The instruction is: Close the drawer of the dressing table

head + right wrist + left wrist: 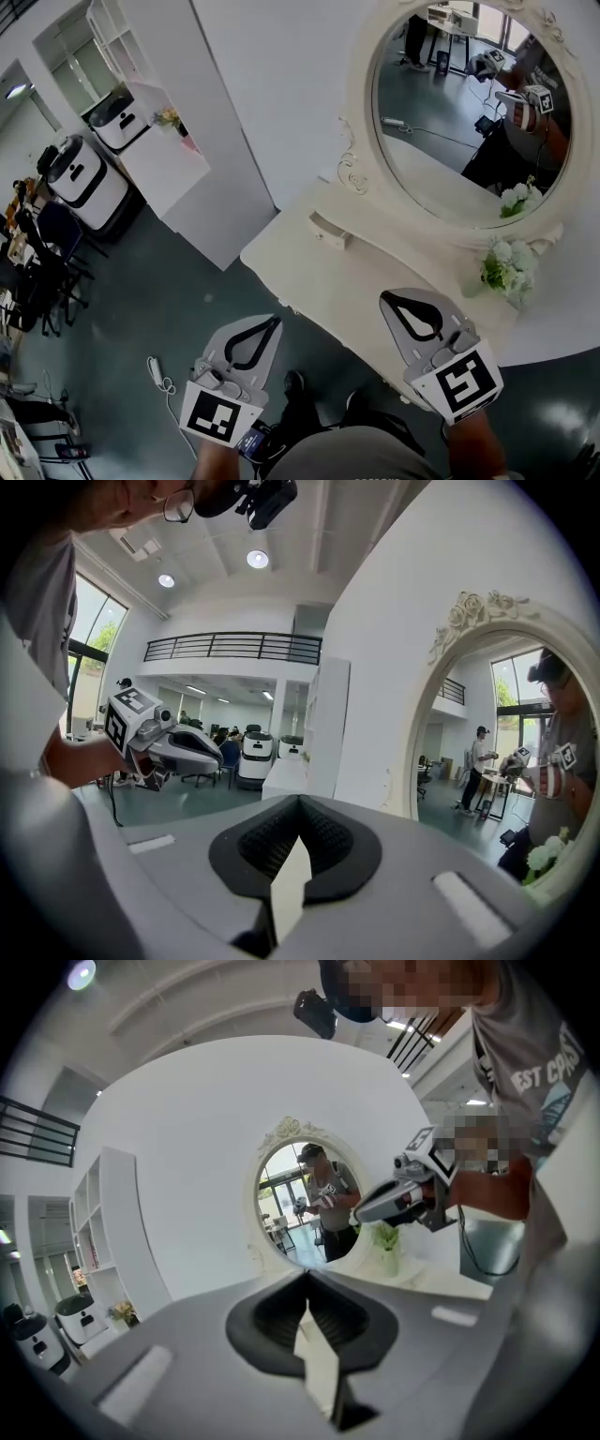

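The left gripper (306, 1277) is seen in its own view with the jaws pressed together, the tips meeting at the centre of the frame, and nothing is held between them. The right gripper (298, 803) is likewise shown closed tip to tip and empty. In the head view both are held low in the frame. The left one is at lower centre-left over the dark floor (141, 309), just off the table's front edge. The right one is at lower centre-right over the cream top of the dressing table (356, 281).

The table is set diagonally from centre to lower right, against a white wall. Its oval mirror (450, 112), with a carved frame, fills the upper right of the head view, and the person with both grippers is reflected in it. A drawer pull (328, 230) is seen on the low tier at the foot of the mirror, near the centre of the frame. The drawer front there looks level with the tier, though a small gap cannot be ruled out from this angle. Both grippers are well apart from that pull.

A bunch of white and green flowers (506, 267) stands on the tabletop at the right, just below the mirror frame. A white shelf unit (141, 112) and two white machines (84, 178) are placed at the upper left.
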A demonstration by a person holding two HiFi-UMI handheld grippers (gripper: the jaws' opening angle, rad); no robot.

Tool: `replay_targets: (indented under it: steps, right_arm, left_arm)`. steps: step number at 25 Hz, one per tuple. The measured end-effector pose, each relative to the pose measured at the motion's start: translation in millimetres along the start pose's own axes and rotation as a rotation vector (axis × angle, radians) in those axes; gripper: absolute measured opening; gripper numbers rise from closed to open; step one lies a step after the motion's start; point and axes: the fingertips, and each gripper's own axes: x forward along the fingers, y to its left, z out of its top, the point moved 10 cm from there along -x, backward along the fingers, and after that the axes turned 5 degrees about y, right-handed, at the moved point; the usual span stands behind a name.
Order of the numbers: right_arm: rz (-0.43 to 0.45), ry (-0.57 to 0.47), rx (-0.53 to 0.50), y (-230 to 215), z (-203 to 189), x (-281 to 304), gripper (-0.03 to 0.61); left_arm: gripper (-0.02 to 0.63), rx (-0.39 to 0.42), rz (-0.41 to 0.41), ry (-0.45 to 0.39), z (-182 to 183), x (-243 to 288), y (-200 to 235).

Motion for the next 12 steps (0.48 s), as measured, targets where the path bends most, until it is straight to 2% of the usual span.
replay_targets:
  steps: [6, 12]
  right_arm:
    - [-0.11, 0.06, 0.031, -17.8, -9.9, 5.6, 0.002]
    - [-0.229, 0.11, 0.072, -31.6, -1.4, 28.3, 0.002]
  left_arm:
    - [0.002, -0.038, -0.092, -0.024, -8.4, 53.9, 27.3]
    - [0.002, -0.027, -0.209, -0.073, -12.9, 110.0, 72.6]
